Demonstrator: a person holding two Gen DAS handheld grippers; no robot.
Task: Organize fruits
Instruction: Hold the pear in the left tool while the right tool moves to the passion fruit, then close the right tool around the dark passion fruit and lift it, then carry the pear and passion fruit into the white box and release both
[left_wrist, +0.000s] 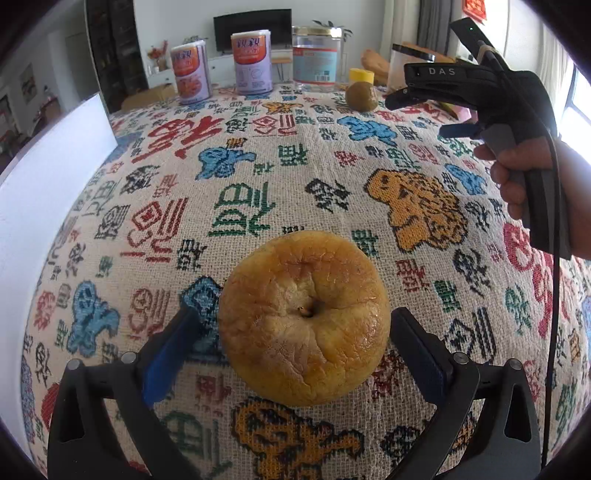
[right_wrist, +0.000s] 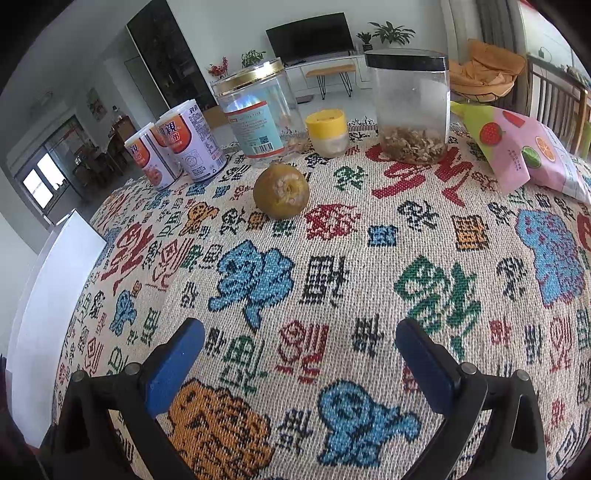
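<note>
Here the left gripper (left_wrist: 301, 332) straddled the wrinkled yellow-brown apple (left_wrist: 304, 317) near the patterned woven tablecloth's (left_wrist: 258, 177) near edge, fingers apart, pads apparently not clamped; closing gently across its middle seemed wisest. The right gripper (right_wrist: 299, 354) hovered open, empty, far from the small olive-brown fruit (right_wrist: 281, 190).

Two fruits sit on the patterned woven tablecloth (right_wrist: 369, 258): one wrinkled yellow-orange round fruit (left_wrist: 304, 317) and one smaller olive-brown round fruit (right_wrist: 281, 191). Two purple-and-orange labelled cans (right_wrist: 194, 142) stand side by side. There are two large clear plastic jars, one gold-lidded (right_wrist: 260, 110) and one black-lidded (right_wrist: 410, 105), one small yellow-capped container (right_wrist: 327, 133), and one pink fruit-printed snack bag (right_wrist: 524, 151).
</note>
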